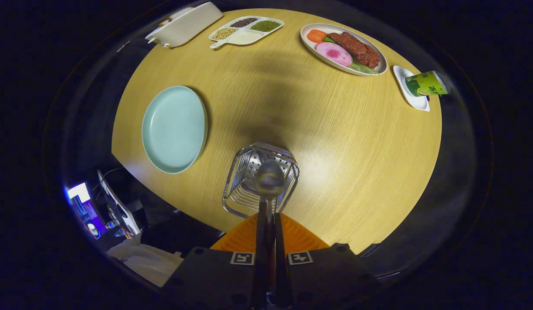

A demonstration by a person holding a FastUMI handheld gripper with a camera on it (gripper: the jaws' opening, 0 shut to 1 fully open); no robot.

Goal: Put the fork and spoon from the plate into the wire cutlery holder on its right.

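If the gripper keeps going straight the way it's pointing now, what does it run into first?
The gripper, shut on the spoon, points down into the wire cutlery holder. Going straight on, the spoon's bowl would probably meet the holder's perforated inside first, though depth is hard to judge.

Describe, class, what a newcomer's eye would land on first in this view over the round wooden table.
First comes the spoon, clamped in the shut gripper, its bowl hanging over the open top of the wire cutlery holder just ahead of the fingers. Next is the pale blue plate, bare, beside the holder. Beyond them, at the table's far edge, an oval dish of food draws the eye with its reds and pinks.
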